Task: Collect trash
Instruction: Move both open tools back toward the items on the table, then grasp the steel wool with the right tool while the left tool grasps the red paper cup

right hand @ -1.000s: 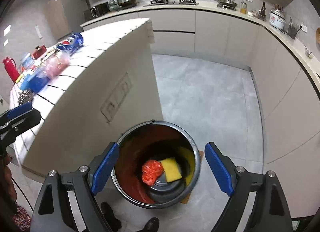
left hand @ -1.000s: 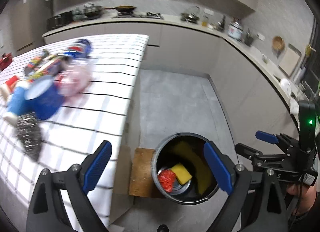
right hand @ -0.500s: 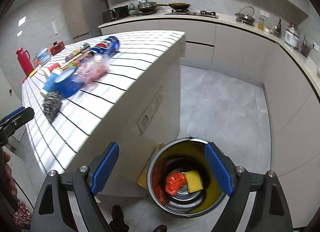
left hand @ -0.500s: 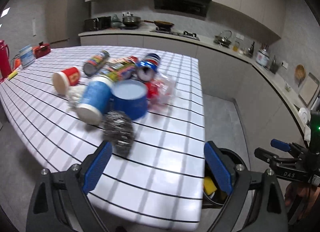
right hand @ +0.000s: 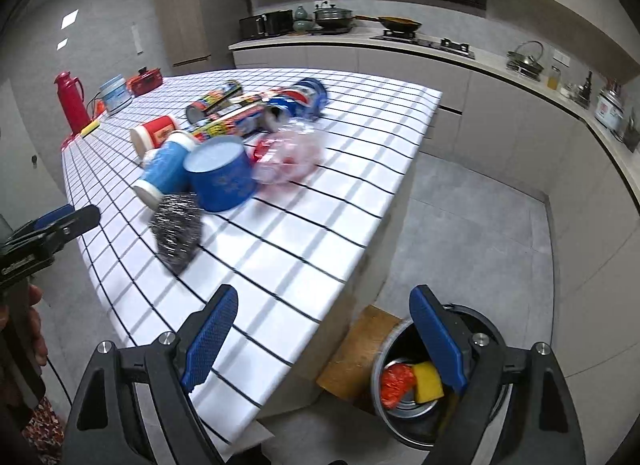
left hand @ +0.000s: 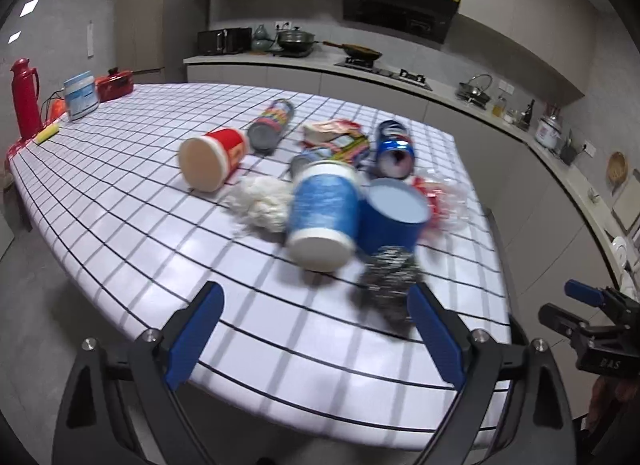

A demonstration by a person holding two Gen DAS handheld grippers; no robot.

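Observation:
Trash lies in a heap on the white grid table [left hand: 120,225]: a steel wool scourer [left hand: 390,277], a tipped blue cup [left hand: 324,217], a blue tub [left hand: 394,217], a red cup [left hand: 214,159], a white wad [left hand: 260,201], a Pepsi can [left hand: 394,147] and wrappers. My left gripper [left hand: 316,333] hangs open over the table's near edge, just short of the scourer, nothing between its fingers. My right gripper [right hand: 324,337] is open and empty, above the table corner and the grey bin [right hand: 376,377] on the floor. The bin holds a red wrapper [right hand: 396,383] and a yellow sponge [right hand: 428,381].
A red thermos [left hand: 24,101], a blue-white container [left hand: 82,95] and a red pot [left hand: 116,81] stand at the table's far left end. A wooden board [right hand: 360,349] lies beside the bin. Kitchen counters line the back and right walls, with grey floor between.
Both views have swung from the bin on the floor to the table. The left gripper now faces the trash heap, the bin out of its view. Both grippers stayed open.

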